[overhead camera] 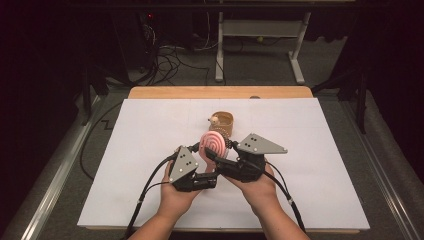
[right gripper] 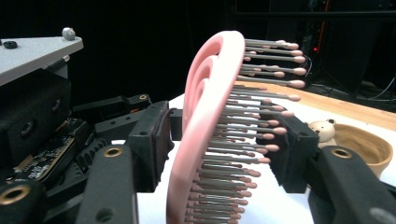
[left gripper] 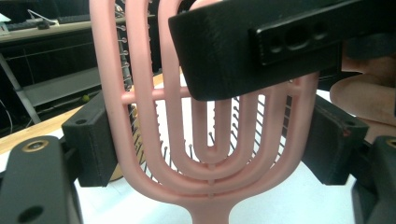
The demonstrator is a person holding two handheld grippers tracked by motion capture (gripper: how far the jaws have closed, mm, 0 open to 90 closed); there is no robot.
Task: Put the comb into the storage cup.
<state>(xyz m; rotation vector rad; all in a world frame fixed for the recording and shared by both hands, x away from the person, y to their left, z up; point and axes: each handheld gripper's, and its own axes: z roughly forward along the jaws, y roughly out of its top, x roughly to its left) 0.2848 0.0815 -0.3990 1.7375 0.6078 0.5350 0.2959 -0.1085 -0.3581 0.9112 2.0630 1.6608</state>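
Observation:
A pink vented hairbrush (overhead camera: 215, 144) stands upright above the white table cover (overhead camera: 140, 165), its bristles toward the far right. My left gripper (overhead camera: 207, 159) is shut on the brush head, one pad on each side edge; in the left gripper view the pink loops of the brush (left gripper: 140, 154) span its jaws (left gripper: 212, 144). My right gripper (overhead camera: 220, 149) comes in from the right and straddles the brush (right gripper: 205, 93) front to back. One pad stands a little off the smooth back and the other is at the bristle tips (right gripper: 268, 148). One right jaw crosses the left gripper view.
A small wooden bowl (overhead camera: 223, 124) with a tiny bear figure (overhead camera: 214, 120) sits just beyond the brush; it appears as the bowl (right gripper: 366, 147) and bear (right gripper: 322, 129) in the right gripper view. Cables trail from both grippers toward the near edge.

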